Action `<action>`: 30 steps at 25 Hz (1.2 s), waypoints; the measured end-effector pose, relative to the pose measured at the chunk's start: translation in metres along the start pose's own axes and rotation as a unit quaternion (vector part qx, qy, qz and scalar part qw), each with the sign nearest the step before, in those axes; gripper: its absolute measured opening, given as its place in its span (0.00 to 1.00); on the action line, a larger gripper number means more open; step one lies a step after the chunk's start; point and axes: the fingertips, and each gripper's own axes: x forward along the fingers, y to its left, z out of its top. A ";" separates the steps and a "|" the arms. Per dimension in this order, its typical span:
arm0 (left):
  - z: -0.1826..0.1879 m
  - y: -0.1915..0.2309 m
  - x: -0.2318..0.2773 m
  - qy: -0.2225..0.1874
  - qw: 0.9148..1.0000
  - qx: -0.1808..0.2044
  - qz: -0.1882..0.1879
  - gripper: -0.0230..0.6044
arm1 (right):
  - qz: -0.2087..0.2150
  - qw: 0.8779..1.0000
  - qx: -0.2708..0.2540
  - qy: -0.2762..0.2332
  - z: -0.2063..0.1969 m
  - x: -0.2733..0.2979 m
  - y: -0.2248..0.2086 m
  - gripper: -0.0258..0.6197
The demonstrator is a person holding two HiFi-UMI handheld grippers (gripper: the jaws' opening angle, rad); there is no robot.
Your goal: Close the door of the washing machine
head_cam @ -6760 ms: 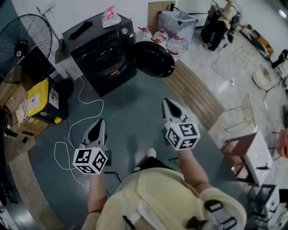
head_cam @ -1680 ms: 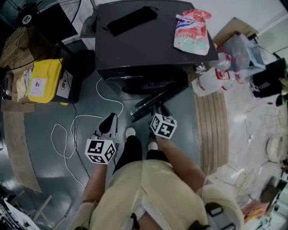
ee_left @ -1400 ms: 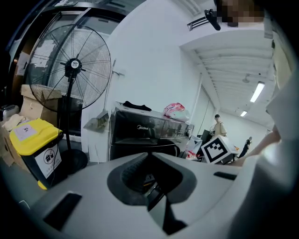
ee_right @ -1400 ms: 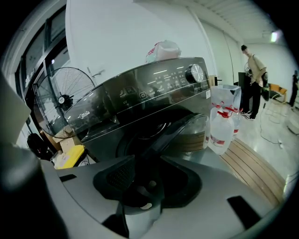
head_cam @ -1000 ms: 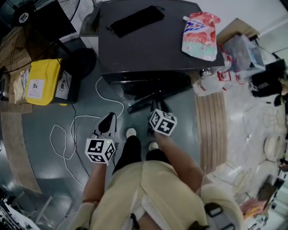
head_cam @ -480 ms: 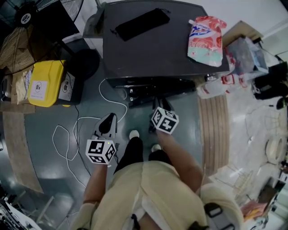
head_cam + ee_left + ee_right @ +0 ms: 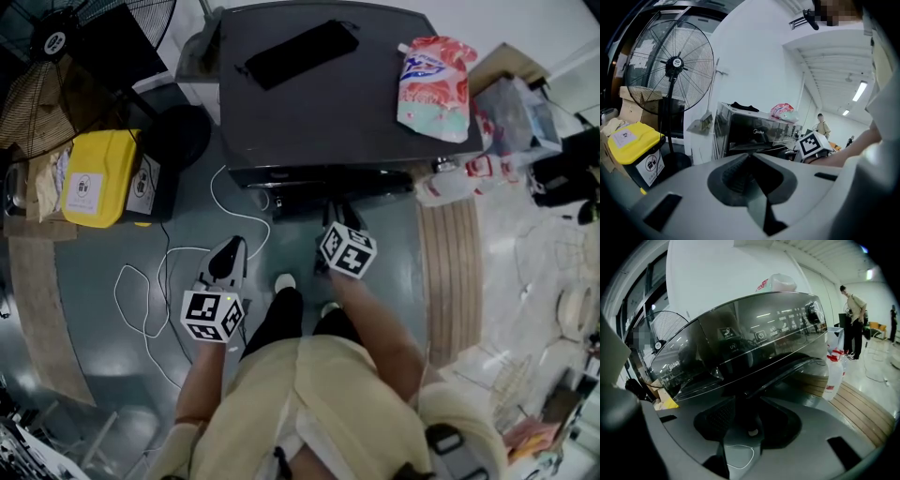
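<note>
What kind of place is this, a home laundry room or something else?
Probably a workshop or test hall, not a home: a black front-loading washing machine stands on open grey floor, with a large black pedestal fan, a yellow-lidded bin and cardboard boxes beside it.

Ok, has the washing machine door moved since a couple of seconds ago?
Yes. The door has swung in toward the washing machine: earlier it stuck out from the front at an angle, now it lies nearly flat against it.
</note>
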 end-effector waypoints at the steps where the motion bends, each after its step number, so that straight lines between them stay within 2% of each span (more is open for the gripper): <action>1: 0.000 0.001 0.000 0.000 1.000 0.001 0.000 0.05 | 0.000 1.000 0.002 -0.001 0.000 0.001 0.001 0.28; 11: 0.001 0.004 -0.004 0.001 1.000 0.008 -0.005 0.05 | -0.003 1.000 0.002 -0.013 0.003 0.007 0.002 0.28; 17: 0.003 0.004 -0.009 -0.006 1.000 0.007 -0.001 0.05 | 0.002 1.000 -0.012 -0.001 0.003 0.007 0.002 0.28; 21: 0.003 0.000 -0.013 -0.012 1.000 0.007 0.006 0.05 | 0.023 0.999 -0.038 0.015 0.002 0.004 0.005 0.28; 26: 0.005 -0.007 -0.019 -0.022 0.999 -0.014 0.026 0.05 | 0.053 0.998 -0.030 0.024 -0.003 -0.012 -0.002 0.28; 30: 0.007 -0.018 -0.021 -0.025 0.999 -0.015 0.032 0.05 | 0.077 0.996 -0.027 0.023 -0.001 -0.034 -0.009 0.28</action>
